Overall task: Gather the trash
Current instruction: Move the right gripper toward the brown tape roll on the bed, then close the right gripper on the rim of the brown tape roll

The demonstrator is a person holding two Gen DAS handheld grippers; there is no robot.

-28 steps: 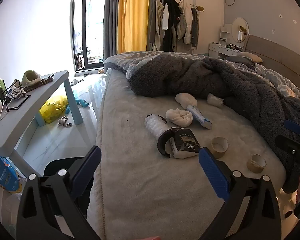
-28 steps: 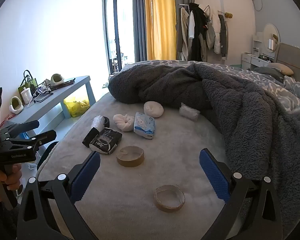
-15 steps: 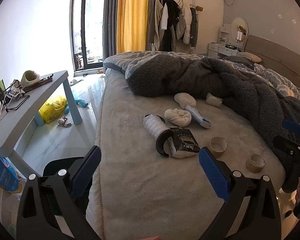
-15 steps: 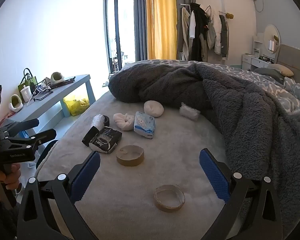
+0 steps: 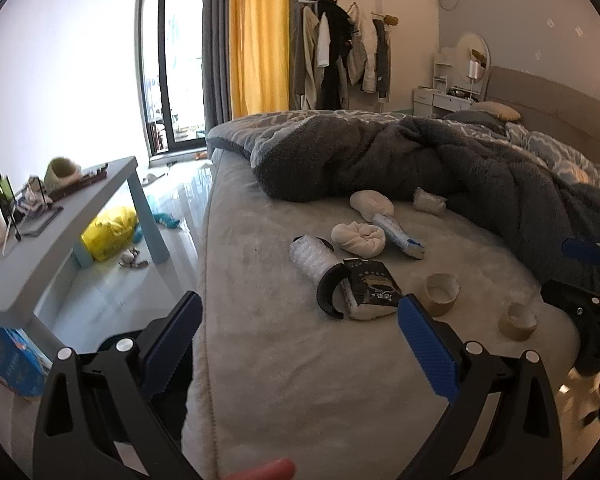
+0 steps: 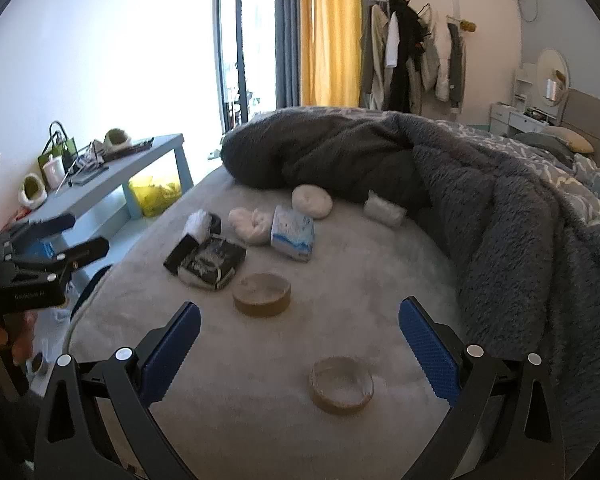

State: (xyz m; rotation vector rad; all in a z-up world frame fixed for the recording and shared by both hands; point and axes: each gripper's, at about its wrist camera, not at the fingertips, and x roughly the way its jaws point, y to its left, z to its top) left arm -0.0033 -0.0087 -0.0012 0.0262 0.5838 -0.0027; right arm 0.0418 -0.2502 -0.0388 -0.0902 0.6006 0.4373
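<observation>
The right gripper [image 6: 300, 344] stands wide open with nothing between its blue-padded fingers [image 6: 428, 350]. Just ahead of it, between the fingertips, a small brown cardboard tape ring [image 6: 342, 385] lies flat on the grey fleece bed cover [image 6: 380, 288]. Beyond that ring and slightly left sits a wider brown tape roll [image 6: 261, 294]. Farther and left of it lies a black-and-white printed packet [image 6: 212, 262], with a crumpled clear plastic wrap [image 6: 198, 224] touching its far side. Behind these rest a white cloth bundle [image 6: 250, 222] and a blue-and-white tissue pack [image 6: 293, 233], side by side. Farthest, against the rumpled dark grey blanket [image 6: 340, 160], sit a round white pad [image 6: 312, 201] and a small clear-wrapped wad [image 6: 384, 209].

The left gripper [image 5: 300, 328] is likewise spread wide and empty, hanging over the near edge of the bed, the printed packet just ahead of its right fingertip. To its left stands a pale blue side table [image 5: 80, 216].
</observation>
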